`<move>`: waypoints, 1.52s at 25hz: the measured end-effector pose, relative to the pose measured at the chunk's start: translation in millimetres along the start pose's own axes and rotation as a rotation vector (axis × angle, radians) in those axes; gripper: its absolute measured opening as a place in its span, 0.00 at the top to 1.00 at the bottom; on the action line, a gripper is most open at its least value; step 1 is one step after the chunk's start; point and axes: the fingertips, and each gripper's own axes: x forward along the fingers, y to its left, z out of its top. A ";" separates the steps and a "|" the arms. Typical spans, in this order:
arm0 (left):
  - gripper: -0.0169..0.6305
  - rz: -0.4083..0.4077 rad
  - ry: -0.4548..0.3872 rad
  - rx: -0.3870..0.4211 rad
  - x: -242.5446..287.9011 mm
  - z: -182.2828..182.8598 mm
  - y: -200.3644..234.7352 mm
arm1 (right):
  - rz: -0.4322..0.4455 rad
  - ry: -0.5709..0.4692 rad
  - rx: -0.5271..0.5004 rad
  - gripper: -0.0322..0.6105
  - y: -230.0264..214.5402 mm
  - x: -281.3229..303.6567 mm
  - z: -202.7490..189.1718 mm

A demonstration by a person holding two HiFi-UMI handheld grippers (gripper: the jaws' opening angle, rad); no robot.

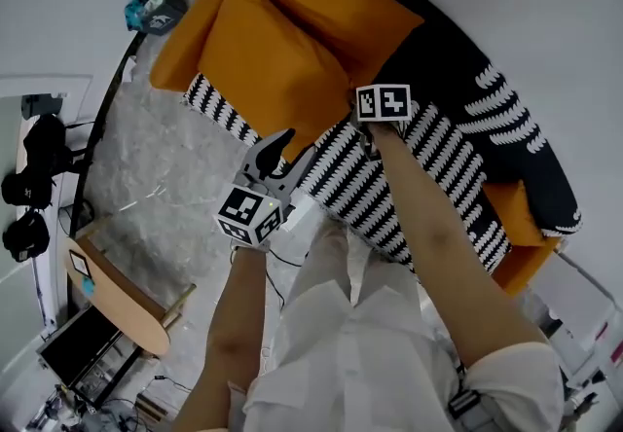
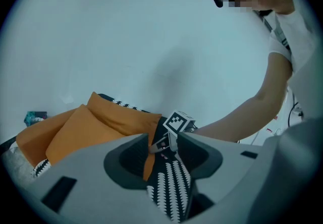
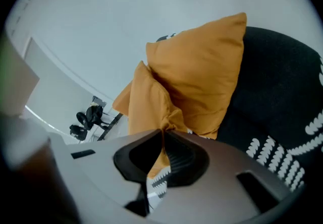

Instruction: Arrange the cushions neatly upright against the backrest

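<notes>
Nipped tight between right gripper (image 3: 162, 132) fingers: orange cushion (image 3: 149, 107) corner. Clamped between half-parted left gripper (image 2: 162, 137) fingers: patterned cushion (image 2: 171, 187) edge.

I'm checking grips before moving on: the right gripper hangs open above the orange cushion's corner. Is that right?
Not quite. The right gripper is shut on the corner of the orange cushion, not hanging open above it. The right gripper view shows the jaws pinching the fabric.

Left gripper (image 2: 162, 137) and right gripper (image 3: 164, 134): light grey moulded shells, dark ribbed pads (image 3: 184, 160) lining the fingers. Each carries a white cube (image 1: 248, 216) with black square markers. Person wears a white short-sleeved shirt (image 1: 389, 352).
</notes>
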 end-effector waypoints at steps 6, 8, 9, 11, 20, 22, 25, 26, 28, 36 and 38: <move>0.68 -0.017 -0.009 0.006 -2.5 9.1 -28.0 | 0.044 -0.023 -0.142 0.91 39.2 -45.0 -28.4; 0.68 -0.031 -0.007 0.005 -3.6 10.4 -41.3 | 0.040 -0.033 -0.174 0.91 39.6 -67.6 -40.2; 0.68 -0.039 -0.005 0.007 -4.1 11.4 -49.0 | 0.035 -0.038 -0.190 0.91 37.3 -81.0 -46.8; 0.68 -0.061 -0.002 0.026 -2.9 14.9 -66.8 | 0.025 -0.061 -0.233 0.91 29.7 -111.5 -57.6; 0.65 -0.204 0.125 0.175 39.1 -4.2 -152.1 | -0.030 -0.068 -0.453 0.91 -54.3 -254.6 -139.4; 0.64 -0.251 0.176 0.230 55.1 -14.3 -173.1 | -0.038 -0.054 -0.490 0.91 -78.6 -286.1 -165.2; 0.60 -0.355 0.280 0.357 82.4 -36.7 -201.8 | -0.043 -0.044 -0.530 0.91 -112.4 -328.9 -206.8; 0.56 -0.393 0.330 0.427 92.7 -46.4 -207.6 | -0.038 -0.048 -0.535 0.91 -122.4 -340.5 -217.8; 0.50 -0.452 0.446 0.603 114.6 -66.0 -211.0 | -0.029 -0.056 -0.532 0.90 -140.2 -359.1 -235.4; 0.42 -0.597 0.824 1.351 168.5 -108.2 -195.2 | -0.028 0.022 -0.538 0.90 -154.8 -374.1 -307.2; 0.42 -0.627 0.914 1.513 177.6 -120.4 -188.1 | -0.025 0.028 -0.540 0.90 -158.2 -373.1 -315.1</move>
